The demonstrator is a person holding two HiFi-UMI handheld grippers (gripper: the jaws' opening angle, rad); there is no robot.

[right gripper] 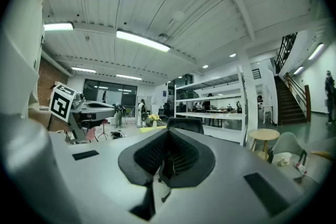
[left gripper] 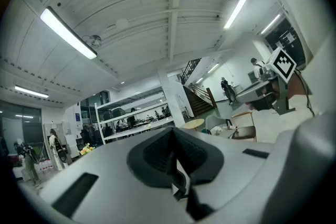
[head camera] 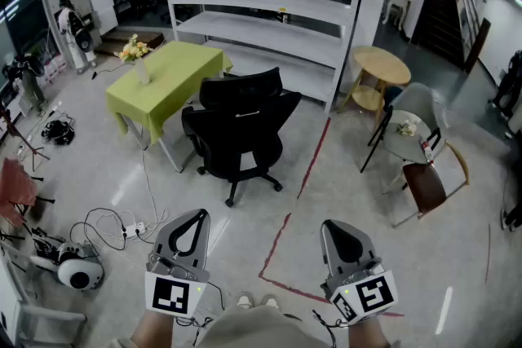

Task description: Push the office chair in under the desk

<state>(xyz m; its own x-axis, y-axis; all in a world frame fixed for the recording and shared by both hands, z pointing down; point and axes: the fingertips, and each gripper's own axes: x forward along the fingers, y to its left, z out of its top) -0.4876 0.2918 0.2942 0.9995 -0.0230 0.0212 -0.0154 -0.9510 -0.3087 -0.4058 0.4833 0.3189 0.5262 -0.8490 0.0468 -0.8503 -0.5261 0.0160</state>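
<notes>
On the grey floor, the black mesh office chair is standing beside the lime-clothed desk, not under it. The left gripper and right gripper are hovering well short, jaws pressed together, empty, seemingly readied for pushing.

matt black mesh office chair; green cloth desk

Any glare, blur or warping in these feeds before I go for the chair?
Head view: sharp, evenly lit, office chair clear, shelving bowed by fisheye. Left gripper view: heavy warp, dark corners, bright ceiling lights, chair not visible. Right gripper view: same warp, chair small, sharp.
</notes>
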